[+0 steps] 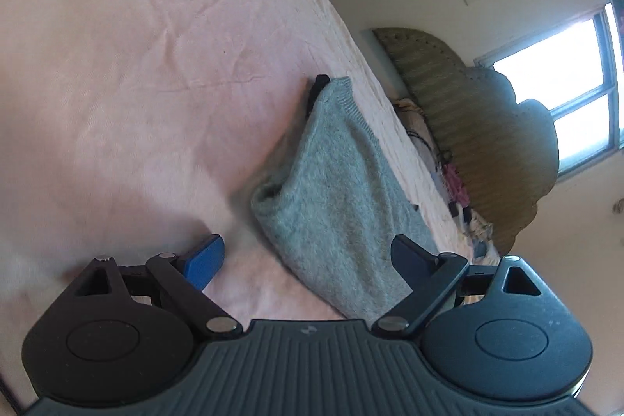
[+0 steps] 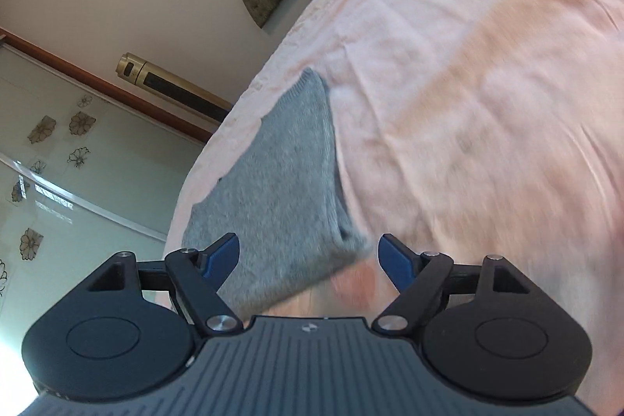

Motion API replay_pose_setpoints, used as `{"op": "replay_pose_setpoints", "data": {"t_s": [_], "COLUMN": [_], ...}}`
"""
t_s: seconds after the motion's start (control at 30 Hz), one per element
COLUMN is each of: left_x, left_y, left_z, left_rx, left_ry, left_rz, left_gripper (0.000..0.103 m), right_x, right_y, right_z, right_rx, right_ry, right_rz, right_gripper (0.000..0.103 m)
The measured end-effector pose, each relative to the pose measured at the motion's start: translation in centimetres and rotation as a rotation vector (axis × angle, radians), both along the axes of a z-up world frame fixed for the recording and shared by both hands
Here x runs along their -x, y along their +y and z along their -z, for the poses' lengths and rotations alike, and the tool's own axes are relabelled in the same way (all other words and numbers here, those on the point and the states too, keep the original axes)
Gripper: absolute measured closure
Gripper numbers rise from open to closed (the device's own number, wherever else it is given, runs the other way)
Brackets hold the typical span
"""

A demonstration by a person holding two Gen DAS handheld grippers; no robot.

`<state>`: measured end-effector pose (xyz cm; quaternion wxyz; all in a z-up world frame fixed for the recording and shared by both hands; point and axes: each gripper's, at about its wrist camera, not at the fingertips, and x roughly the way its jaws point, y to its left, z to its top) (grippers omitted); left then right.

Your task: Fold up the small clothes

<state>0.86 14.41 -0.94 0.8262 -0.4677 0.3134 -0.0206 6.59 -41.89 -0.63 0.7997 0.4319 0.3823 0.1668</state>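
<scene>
A grey knitted sweater (image 1: 335, 205) lies folded into a thick pad on the pink bedsheet (image 1: 136, 65), close to the bed's edge. My left gripper (image 1: 308, 256) stands open over its near end; the left blue pad (image 1: 204, 262) is over the sheet and the right finger (image 1: 407, 260) over the knit. In the right wrist view the same sweater (image 2: 280, 182) reaches between the fingers of my right gripper (image 2: 308, 252), which is open, its pads apart from the cloth. A small black part (image 1: 319, 86) shows at the sweater's far corner; what it is I cannot tell.
The bed edge (image 2: 218, 143) runs beside the sweater, with the floor gap and a wall beyond. A padded headboard (image 1: 479, 127) and piled items (image 1: 452, 178) stand at the bed's head. A gold tower unit (image 2: 171, 80) leans by the wall. Pink sheet (image 2: 487, 104) spreads wide on the other side.
</scene>
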Motion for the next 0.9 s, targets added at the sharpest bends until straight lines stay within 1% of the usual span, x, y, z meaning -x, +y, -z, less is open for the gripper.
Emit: {"op": "replay_pose_setpoints", "data": {"t_s": [0.03, 0.1, 0.13, 0.2, 0.23, 0.33, 0.37, 0.4, 0.43, 0.47, 0.5, 0.53, 0.57, 0.6, 0.63, 0.77, 0.83, 0.9], "left_x": [-0.1, -1.2, -2.0, -3.3, -4.1, -5.3, -5.5, -5.8, -6.2, -6.5, -6.4, -6.4, -6.4, -6.5, -6.5, -5.1, -3.6, -1.8], "left_y": [-0.5, -1.3, -1.9, -3.1, -3.7, -5.0, -5.2, -5.3, -5.4, -5.0, -4.7, -4.4, -4.6, -4.7, -4.8, -4.1, -3.5, -3.0], "left_z": [0.1, 0.5, 0.8, 0.5, 0.5, 0.2, 0.0, -0.1, 0.4, 1.1, 1.1, 1.2, 0.8, 0.3, -0.2, -2.5, -3.6, -4.5], "left_rx": [0.004, 0.064, 0.074, -0.008, -0.044, -0.116, -0.131, -0.143, -0.140, -0.115, -0.090, -0.089, -0.112, -0.138, -0.147, -0.129, -0.105, -0.096], "left_ry": [-0.007, -0.021, -0.030, -0.033, -0.040, -0.044, -0.030, -0.004, 0.054, 0.099, 0.094, 0.100, 0.102, 0.102, 0.095, 0.010, -0.021, -0.042], "left_rz": [0.001, 0.006, 0.015, -0.014, -0.025, -0.048, -0.054, -0.049, -0.023, -0.008, -0.017, -0.008, -0.002, 0.007, 0.017, 0.051, 0.066, 0.082], "left_gripper": [0.010, 0.010, 0.010, 0.010, 0.010, 0.012, 0.018, 0.052, 0.096, 0.096, 0.096, 0.096, 0.096, 0.096, 0.096, 0.097, 0.098, 0.098], "right_x": [0.6, 0.7, 0.2, -1.4, -2.3, -5.1, -5.6, -6.3, -6.8, -7.1, -7.4, -7.3, -7.3, -7.2, -7.2, -6.6, -5.7, -4.4], "right_y": [0.4, 1.5, 2.1, 3.3, 3.9, 6.1, 6.7, 7.2, 7.2, 7.0, 6.6, 6.4, 6.2, 6.2, 6.1, 6.2, 6.1, 5.7], "right_z": [0.3, 0.4, 0.3, 0.5, 0.7, 0.5, 0.3, 0.4, 0.8, 1.3, 2.0, 2.5, 2.8, 2.9, 2.8, 0.4, -1.0, -1.7], "right_rx": [-0.016, -0.009, -0.008, -0.036, -0.032, 0.035, 0.065, 0.084, 0.075, 0.047, 0.009, -0.014, -0.021, -0.030, -0.038, -0.044, -0.042, -0.048], "right_ry": [0.001, -0.015, -0.018, -0.032, -0.031, -0.066, -0.071, -0.063, -0.038, -0.010, 0.020, 0.024, 0.025, 0.029, 0.031, -0.027, -0.059, -0.069], "right_rz": [-0.004, 0.008, 0.020, 0.044, 0.070, 0.090, 0.089, 0.076, 0.078, 0.077, 0.069, 0.074, 0.078, 0.080, 0.078, 0.047, 0.012, -0.013], "right_gripper": [0.024, 0.024, 0.024, 0.024, 0.025, 0.026, 0.027, 0.036, 0.047, 0.073, 0.089, 0.089, 0.091, 0.092, 0.092, 0.092, 0.092, 0.092]}}
